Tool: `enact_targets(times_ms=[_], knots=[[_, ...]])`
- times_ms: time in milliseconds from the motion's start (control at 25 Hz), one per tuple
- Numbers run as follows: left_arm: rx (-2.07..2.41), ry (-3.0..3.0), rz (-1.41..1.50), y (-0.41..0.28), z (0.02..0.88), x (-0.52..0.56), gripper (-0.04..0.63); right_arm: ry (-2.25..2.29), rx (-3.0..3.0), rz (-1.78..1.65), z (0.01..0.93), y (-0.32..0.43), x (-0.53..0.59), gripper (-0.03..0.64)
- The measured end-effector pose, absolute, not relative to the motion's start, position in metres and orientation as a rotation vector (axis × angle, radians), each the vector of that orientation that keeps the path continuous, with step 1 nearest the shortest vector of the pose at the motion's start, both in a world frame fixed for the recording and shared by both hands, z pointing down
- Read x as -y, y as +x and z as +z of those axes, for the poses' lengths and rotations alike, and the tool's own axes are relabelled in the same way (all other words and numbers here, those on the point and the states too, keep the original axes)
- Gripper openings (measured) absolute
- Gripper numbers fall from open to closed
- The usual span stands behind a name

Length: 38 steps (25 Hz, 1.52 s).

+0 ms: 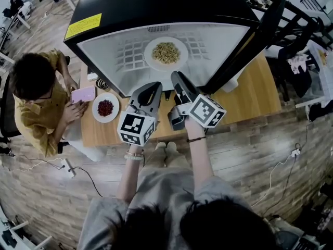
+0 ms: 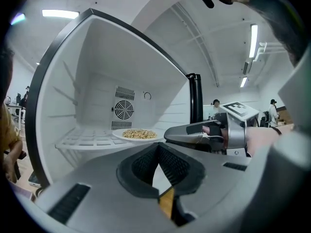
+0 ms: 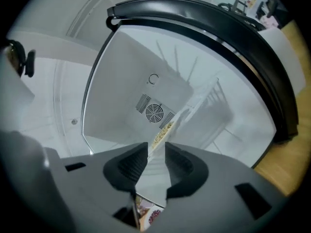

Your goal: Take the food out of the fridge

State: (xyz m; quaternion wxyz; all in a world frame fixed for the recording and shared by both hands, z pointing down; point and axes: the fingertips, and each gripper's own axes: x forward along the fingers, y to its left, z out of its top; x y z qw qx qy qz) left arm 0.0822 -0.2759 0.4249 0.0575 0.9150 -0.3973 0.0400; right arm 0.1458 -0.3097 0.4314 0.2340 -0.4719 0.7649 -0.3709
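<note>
A white plate of pale noodle-like food (image 1: 165,53) sits on the wire shelf (image 1: 127,59) inside the open fridge (image 1: 156,4). Both grippers hover side by side just in front of the fridge opening, short of the plate. My left gripper (image 1: 154,86) points level at the shelf, its pads meeting at the tips (image 2: 156,148) with nothing between them; the plate (image 2: 138,134) lies ahead of it. My right gripper (image 1: 177,78) is rolled onto its side and open (image 3: 156,152). The plate (image 3: 163,132) shows edge-on beyond its gap, untouched. The right gripper (image 2: 187,132) also appears in the left gripper view.
The fridge stands on a wooden table (image 1: 250,98), its black door (image 1: 244,46) swung open at the right. A plate of red food (image 1: 105,108) rests on the table's left part. A seated person (image 1: 36,98) holds a pink phone (image 1: 82,94) there.
</note>
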Motion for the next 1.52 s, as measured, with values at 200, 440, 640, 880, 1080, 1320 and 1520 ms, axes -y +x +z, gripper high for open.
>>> enact_targets(times_ms=[200,440,640,880,1080,1320,1520], knots=[[1.224,2.766,0.126,0.075,0.424,0.283,0.008,-1.212,-1.944,-1.147,0.435,0.145,0.321,0.124],[1.245,2.755,0.123,0.069,0.423,0.287,0.008,-1.147,-1.845,-1.229,0.437,0.142,0.329,0.124],[1.257,2.749,0.127,0.066,0.421,0.29,0.008,-1.107,-1.762,-1.299,0.439,0.141,0.336,0.124],[1.266,2.735,0.134,0.062,0.426,0.294,0.008,-1.037,-1.643,-1.401,0.447,0.138,0.341,0.124],[1.269,2.73,0.14,0.061,0.427,0.294,0.008,-1.005,-1.598,-1.428,0.443,0.137,0.341,0.082],[1.26,2.736,0.144,0.063,0.427,0.292,0.008,-0.991,-1.549,-1.446,0.443,0.139,0.338,0.057],[1.253,2.748,0.142,0.065,0.423,0.291,0.008,-0.964,-1.526,-1.448,0.441,0.141,0.337,0.052]])
